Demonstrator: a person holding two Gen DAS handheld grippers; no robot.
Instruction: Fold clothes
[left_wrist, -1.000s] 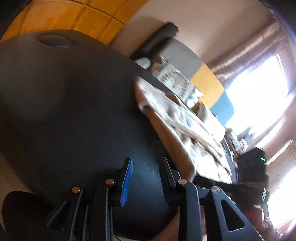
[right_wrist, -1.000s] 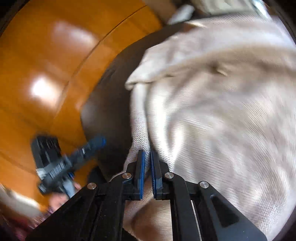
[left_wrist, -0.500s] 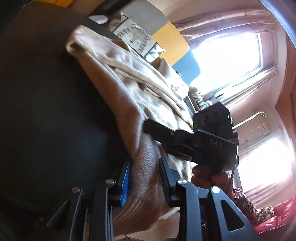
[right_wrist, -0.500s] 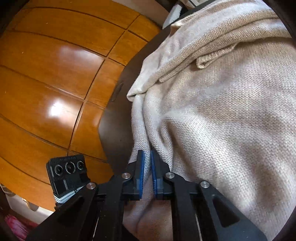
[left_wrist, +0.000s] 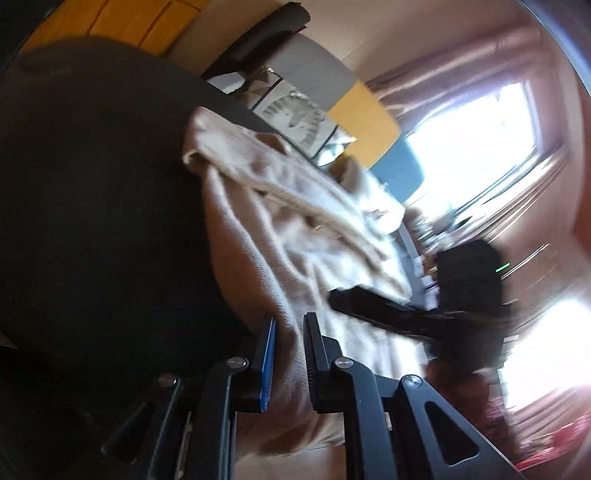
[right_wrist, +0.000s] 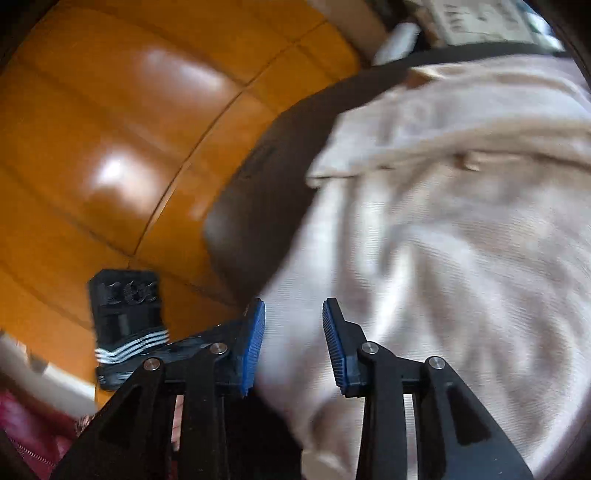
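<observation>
Closing in from six o'clock of the left wrist view, the left gripper (left_wrist: 290, 354) has a thick fold of the beige knitted sweater (left_wrist: 295, 236) between its black fingers, and the jaws are closing on it right now; the blue pad (left_wrist: 266, 363) on the left finger lies against the knit and the cloth fills the gap from side to side. That sweater lies crumpled across the dark round tabletop (left_wrist: 92, 221), running from about eleven o'clock to the gripper at six, with a ridged hem or collar band folded along its upper edge. Over at four o'clock in the same view, blurred, comes the right gripper (left_wrist: 343, 301), a dark bar reaching across the cloth, with a black block and a small green light behind it.

Switching to the right wrist view: the right gripper (right_wrist: 293, 343) is opening, jaws spreading, blue ribbed pads (right_wrist: 255, 347) standing apart. The sweater (right_wrist: 443, 240) edge sits between them, but the right-hand pad shows a gap to the cloth, so no pinch here. The knit fills the frame from twelve round to five o'clock, heavily blurred. The tabletop (right_wrist: 258, 192) shows as a dark wedge at the centre, and the glossy orange-brown wooden floor (right_wrist: 110, 147) spreads from eight to twelve o'clock. At eight o'clock, the black body of the left gripper (right_wrist: 127, 328) pokes in, white stripes on its side.
</observation>
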